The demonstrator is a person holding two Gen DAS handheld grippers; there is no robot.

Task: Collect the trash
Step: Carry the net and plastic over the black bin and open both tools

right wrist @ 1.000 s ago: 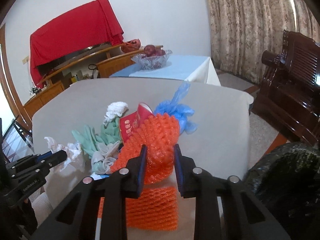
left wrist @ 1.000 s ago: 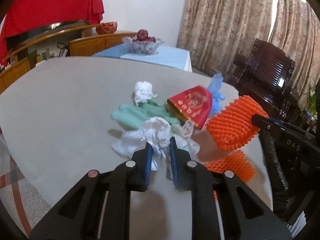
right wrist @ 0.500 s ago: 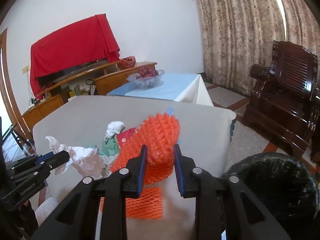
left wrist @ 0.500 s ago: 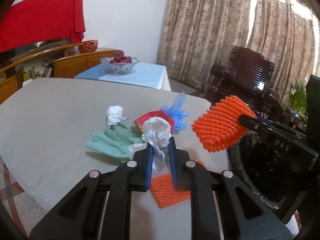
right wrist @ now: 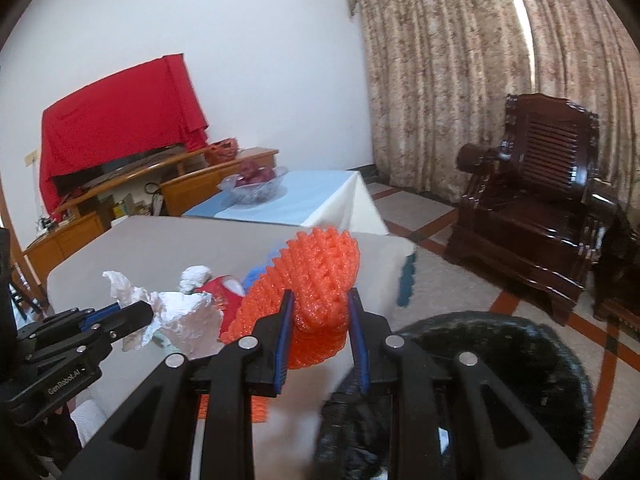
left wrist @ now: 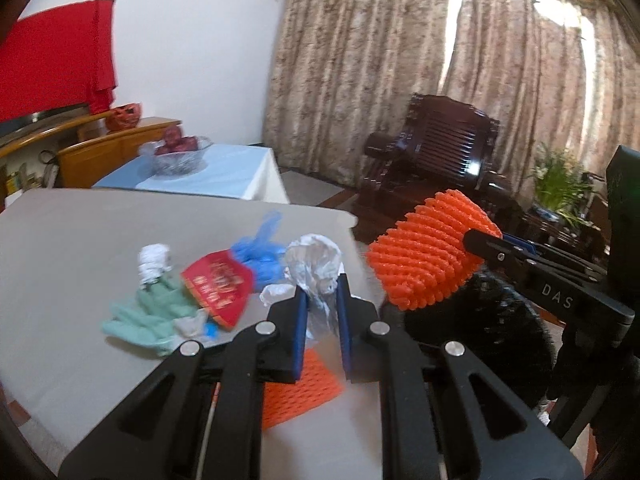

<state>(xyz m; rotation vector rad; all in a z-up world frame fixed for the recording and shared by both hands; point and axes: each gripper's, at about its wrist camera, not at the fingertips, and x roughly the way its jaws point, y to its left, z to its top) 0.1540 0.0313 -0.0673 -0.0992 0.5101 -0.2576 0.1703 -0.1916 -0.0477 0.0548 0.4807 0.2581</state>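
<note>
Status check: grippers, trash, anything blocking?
Left gripper shut on white wrapper. Right gripper shut on orange net. Bin ahead, nothing blocking.

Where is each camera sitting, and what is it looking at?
Left wrist view: rides on the left gripper, looking along its fingers at the table of trash; its fingers pinch a crumpled white wrapper; the right gripper shows at right.
Right wrist view: rides on the right gripper, looking past the table's end toward the black bin; its fingers pinch an orange foam net; the left gripper shows at left.
Shared: both held pieces, table, bin, wooden armchair.
</note>
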